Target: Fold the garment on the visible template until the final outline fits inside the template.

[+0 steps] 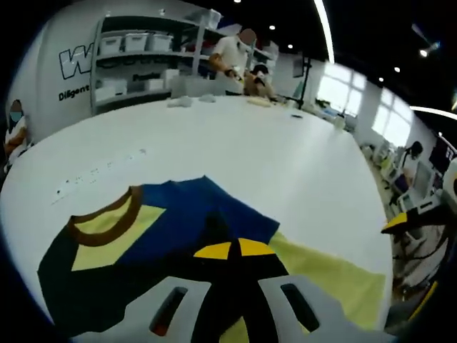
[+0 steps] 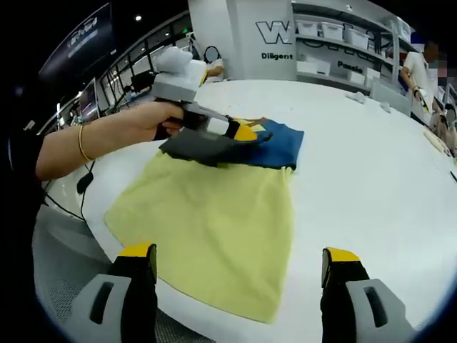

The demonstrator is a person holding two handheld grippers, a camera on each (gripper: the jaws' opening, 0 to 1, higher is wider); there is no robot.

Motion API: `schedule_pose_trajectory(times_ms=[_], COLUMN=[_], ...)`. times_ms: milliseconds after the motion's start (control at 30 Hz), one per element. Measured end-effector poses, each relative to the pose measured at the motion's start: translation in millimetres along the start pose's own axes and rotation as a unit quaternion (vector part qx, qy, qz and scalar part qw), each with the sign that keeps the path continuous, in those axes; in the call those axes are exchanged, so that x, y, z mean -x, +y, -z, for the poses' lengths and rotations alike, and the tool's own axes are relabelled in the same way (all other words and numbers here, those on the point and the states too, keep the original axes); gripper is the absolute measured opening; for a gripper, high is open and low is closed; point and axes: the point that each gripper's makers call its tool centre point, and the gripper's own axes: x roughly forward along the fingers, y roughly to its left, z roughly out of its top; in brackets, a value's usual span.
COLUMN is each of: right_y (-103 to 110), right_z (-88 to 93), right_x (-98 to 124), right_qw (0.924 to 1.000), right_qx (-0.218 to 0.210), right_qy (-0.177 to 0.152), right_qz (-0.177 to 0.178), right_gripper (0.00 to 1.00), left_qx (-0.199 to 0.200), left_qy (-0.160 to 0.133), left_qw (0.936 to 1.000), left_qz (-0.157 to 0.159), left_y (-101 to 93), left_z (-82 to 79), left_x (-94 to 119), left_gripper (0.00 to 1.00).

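Right gripper (image 2: 239, 266) gapes wide over yellow template (image 2: 214, 221) — left gripper (image 1: 231, 249) pinches the folded garment (image 1: 178, 221).

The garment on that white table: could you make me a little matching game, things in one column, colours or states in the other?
Things:
1. collar trim
2. lower part of the garment
3. left tool
4. right tool

Colours or states:
A. wide open, touching nothing
B. brown
C. shut on the garment
D. pale yellow, spread flat on the table

Pairs: 1-B, 2-D, 3-C, 4-A
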Motion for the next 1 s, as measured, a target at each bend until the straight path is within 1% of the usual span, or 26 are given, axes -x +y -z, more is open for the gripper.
schedule_pose_trajectory(times_ms=[100,133,200,267,300,433,467,533,600,667,733,767,833,867,900,967,1000], right_y=[1,1,1,2,2,2,2,1,1,0,-1,0,0,0,0,-1,-1], right_z=[-1.3,-1.1,-1.0,-1.1,-1.2,-0.2,0.1,0.5,1.1,2.3,2.4,2.8,2.9,2.7,2.4,2.6,2.7], right_x=[-1,-1,-1,0,0,1,1,1,2,1,1,1,0,0,0,0,0], right_qw=[1.0000,1.0000,1.0000,1.0000,1.0000,1.0000,1.0000,1.0000,1.0000,1.0000,1.0000,1.0000,1.0000,1.0000,1.0000,1.0000,0.9999], right_qx=[0.001,0.001,0.001,0.001,0.002,0.002,0.002,0.000,-0.001,-0.004,-0.007,-0.008,-0.007,-0.007,-0.007,-0.009,-0.009], right_qy=[-0.002,-0.002,-0.002,-0.003,-0.004,-0.004,-0.004,-0.005,-0.005,-0.004,-0.005,-0.004,-0.004,-0.004,-0.004,-0.004,-0.005], right_qz=[-0.002,-0.002,-0.001,-0.002,-0.002,-0.002,-0.001,0.000,0.001,0.001,0.001,0.001,0.001,0.001,0.001,0.001,0.001], right_gripper=[0.94,0.94,0.94,0.94,0.94,0.94,0.95,0.94,0.94,0.94,0.94,0.94,0.94,0.94,0.94,0.94,0.94], left_qx=[-0.001,0.001,-0.007,-0.033,-0.044,-0.035,-0.034,-0.042,-0.042,-0.026,-0.025,-0.028,-0.022,-0.013,0.005,0.021,0.023], left_qy=[-0.004,0.001,-0.001,-0.004,-0.004,-0.006,-0.006,-0.006,-0.007,-0.009,-0.008,-0.009,-0.007,-0.007,-0.009,-0.009,-0.003], left_qw=[1.0000,1.0000,1.0000,0.9992,0.9987,0.9990,0.9990,0.9987,0.9987,0.9994,0.9995,0.9994,0.9996,0.9998,0.9998,0.9996,0.9996], left_qz=[0.004,0.003,-0.003,-0.020,-0.027,-0.027,-0.027,-0.029,-0.027,-0.021,-0.019,-0.017,-0.018,-0.017,-0.016,-0.014,-0.014], left_y=[-1.5,-1.8,-1.2,3.7,5.6,8.2,9.2,10.9,11.5,11.1,10.3,9.1,10.8,11.2,12.2,13.0,14.4], left_z=[0.9,2.2,1.3,-0.2,-0.1,3.1,5.1,8.3,9.6,12.7,14.3,15.1,17.2,18.6,19.8,22.1,25.4], left_x=[0,1,2,4,6,6,6,5,5,4,3,3,2,2,2,3,3], left_gripper=[0.02,0.03,0.11,0.23,0.27,0.33,0.37,0.41,0.41,0.42,0.44,0.44,0.43,0.42,0.41,0.40,0.40])
